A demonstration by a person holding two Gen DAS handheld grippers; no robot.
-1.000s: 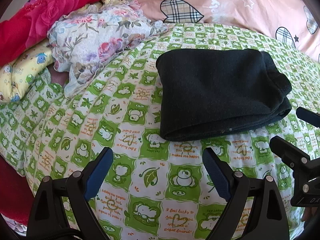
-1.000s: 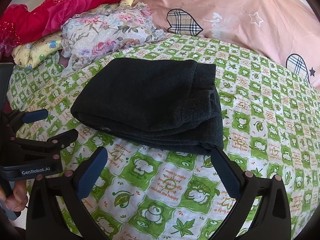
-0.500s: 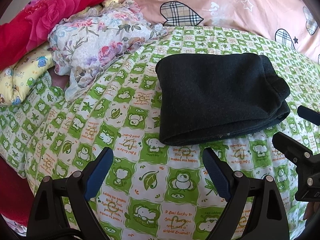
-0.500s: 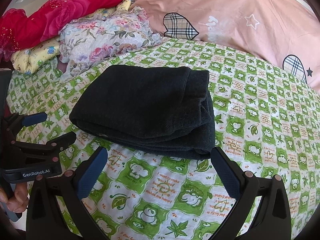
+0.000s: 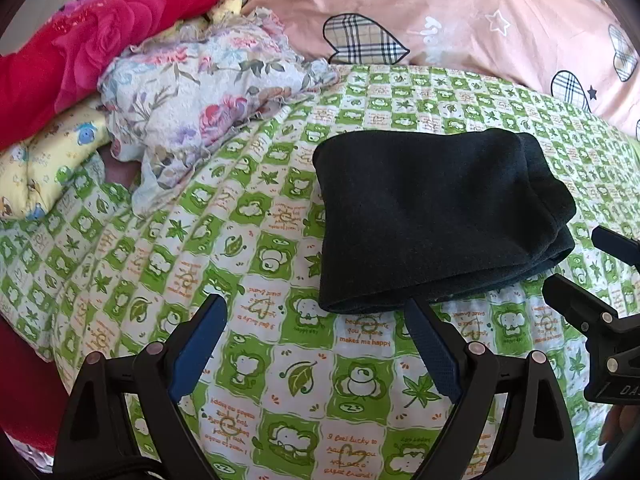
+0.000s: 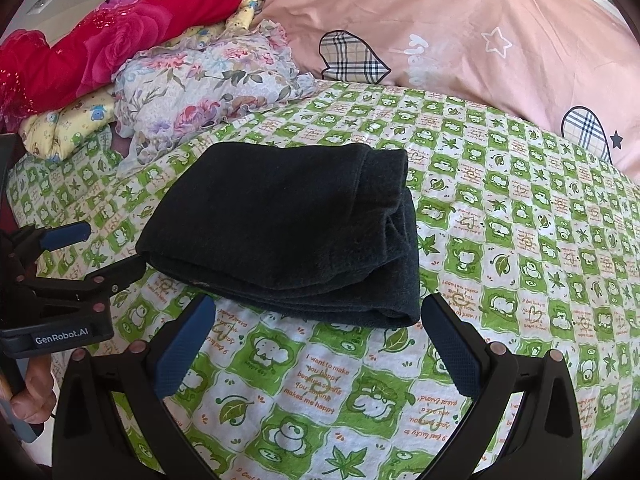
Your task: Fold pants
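Observation:
Dark pants (image 5: 436,216) (image 6: 288,228) lie folded into a thick rectangle on the green and white checked bedsheet (image 5: 256,256). My left gripper (image 5: 316,344) stands open just short of the stack's near left corner, nothing between its blue pads. My right gripper (image 6: 316,340) is open too, hovering in front of the stack's near right edge without touching it. Each gripper shows in the other's view: the right one at the right edge (image 5: 592,280), the left one at the left edge (image 6: 80,256), held by a hand (image 6: 28,392).
A floral cloth (image 5: 200,96), a red rose-patterned blanket (image 5: 80,40) and a yellow cartoon pillow (image 5: 40,160) pile up at the far left. A pink quilt with plaid hearts (image 6: 460,28) lies across the back. Bare sheet spreads right of the pants.
Both grippers have drawn back and lifted a little, so the folded pants sit farther from the fingers. The pants themselves have not moved.

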